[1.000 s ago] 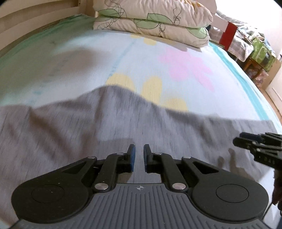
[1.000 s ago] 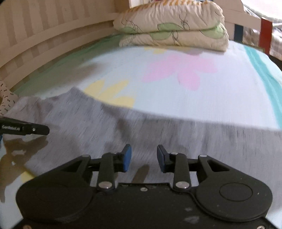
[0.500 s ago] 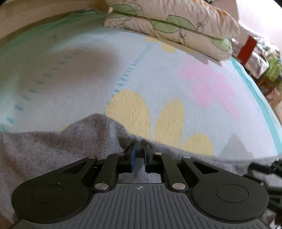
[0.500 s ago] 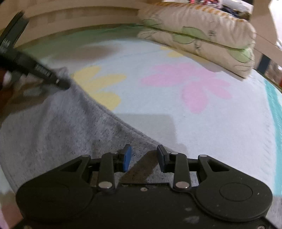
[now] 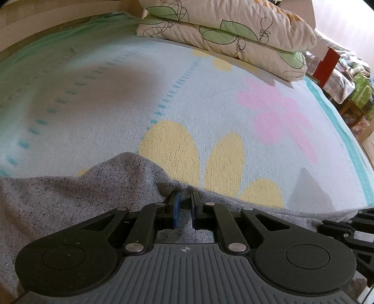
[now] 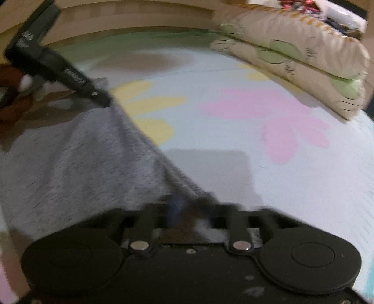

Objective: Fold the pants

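The grey pants point(image 5: 70, 198) lie on the flowered bedspread point(image 5: 116, 105). My left gripper point(image 5: 184, 201) sits at the far edge of the pants, its blue-padded fingers close together with a fold of grey cloth between them. In the right wrist view the pants point(image 6: 70, 163) stretch from the left gripper's tip point(image 6: 100, 98) down to my right gripper point(image 6: 187, 205), which is blurred and closed on the cloth edge. The right gripper's body shows at the left wrist view's right edge point(image 5: 346, 229).
Two stacked leaf-print pillows point(image 5: 233, 35) lie at the head of the bed; they also show in the right wrist view point(image 6: 303, 63). A wooden headboard point(image 6: 140, 21) runs behind. Cluttered furniture point(image 5: 350, 81) stands beyond the bed's right side.
Both grippers have moved forward to the far edge of the pants. The right gripper's fingers have closed from open onto the cloth edge. The left gripper has narrowed on a fold.
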`<state>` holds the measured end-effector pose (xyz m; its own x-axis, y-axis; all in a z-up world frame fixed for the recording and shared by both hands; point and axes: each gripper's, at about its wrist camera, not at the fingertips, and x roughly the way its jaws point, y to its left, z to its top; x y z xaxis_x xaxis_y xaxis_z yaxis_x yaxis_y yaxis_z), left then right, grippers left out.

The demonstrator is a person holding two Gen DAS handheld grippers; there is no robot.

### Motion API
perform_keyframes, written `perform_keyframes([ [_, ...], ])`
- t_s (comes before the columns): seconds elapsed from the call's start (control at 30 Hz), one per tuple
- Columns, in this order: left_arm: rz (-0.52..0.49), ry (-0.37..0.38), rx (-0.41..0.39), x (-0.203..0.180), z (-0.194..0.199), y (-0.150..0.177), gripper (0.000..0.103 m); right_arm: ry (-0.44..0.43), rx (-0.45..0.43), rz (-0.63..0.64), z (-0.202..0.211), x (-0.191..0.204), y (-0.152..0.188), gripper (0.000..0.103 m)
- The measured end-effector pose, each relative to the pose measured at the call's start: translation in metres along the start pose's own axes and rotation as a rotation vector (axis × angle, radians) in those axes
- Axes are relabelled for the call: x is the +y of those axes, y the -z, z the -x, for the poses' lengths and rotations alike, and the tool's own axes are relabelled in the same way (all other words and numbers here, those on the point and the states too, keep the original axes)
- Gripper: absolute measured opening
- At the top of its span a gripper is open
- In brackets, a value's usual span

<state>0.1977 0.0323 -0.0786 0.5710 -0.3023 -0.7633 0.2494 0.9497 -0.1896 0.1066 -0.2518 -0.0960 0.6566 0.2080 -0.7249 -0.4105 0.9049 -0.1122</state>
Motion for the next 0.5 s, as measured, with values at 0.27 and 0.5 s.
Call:
perform_keyframes([
  [0.27,-0.043,-0.008,-0.062,-0.021,0.022,0.004,0.01,0.098,0.008,-0.126,-0.008,-0.006,-0.002,0.001],
  [0.5,-0.082,-0.011,0.027,-0.028,0.002,0.019,0.01,0.138,-0.062,-0.354,0.017,-0.023,0.006,0.016],
])
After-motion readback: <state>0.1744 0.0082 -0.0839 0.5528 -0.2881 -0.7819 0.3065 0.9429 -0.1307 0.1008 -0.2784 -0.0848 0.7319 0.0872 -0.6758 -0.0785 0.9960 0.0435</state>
